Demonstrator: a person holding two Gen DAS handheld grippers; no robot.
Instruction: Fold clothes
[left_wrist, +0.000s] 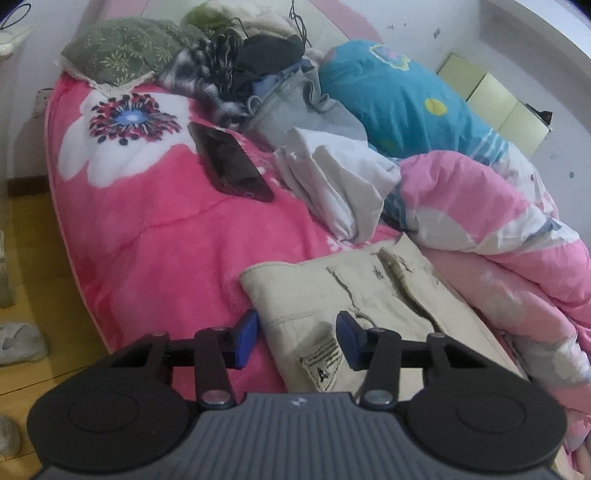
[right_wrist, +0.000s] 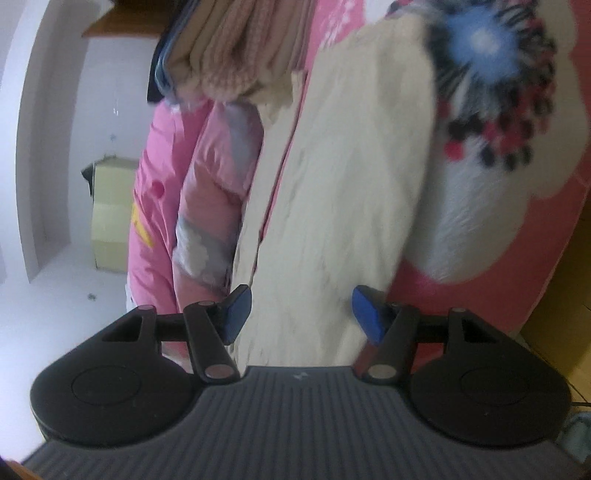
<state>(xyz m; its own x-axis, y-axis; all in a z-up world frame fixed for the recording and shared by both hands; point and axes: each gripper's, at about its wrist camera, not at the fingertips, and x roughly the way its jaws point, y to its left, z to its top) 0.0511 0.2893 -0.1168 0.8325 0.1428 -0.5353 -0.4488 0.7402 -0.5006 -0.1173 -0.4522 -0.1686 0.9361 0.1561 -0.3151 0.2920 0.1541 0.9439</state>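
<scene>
Both grippers sit over beige trousers (left_wrist: 369, 291) on the pink blanket (left_wrist: 155, 229). Left gripper (left_wrist: 299, 338) straddles the waistband, jaws apart, not pinching. Right gripper (right_wrist: 303, 314) gapes too, cloth between its pads.

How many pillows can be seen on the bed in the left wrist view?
2. A green pillow lies at the far left end of the bed, and a blue pillow lies at the far right by the wall. The clothes pile between them may hide more.
</scene>
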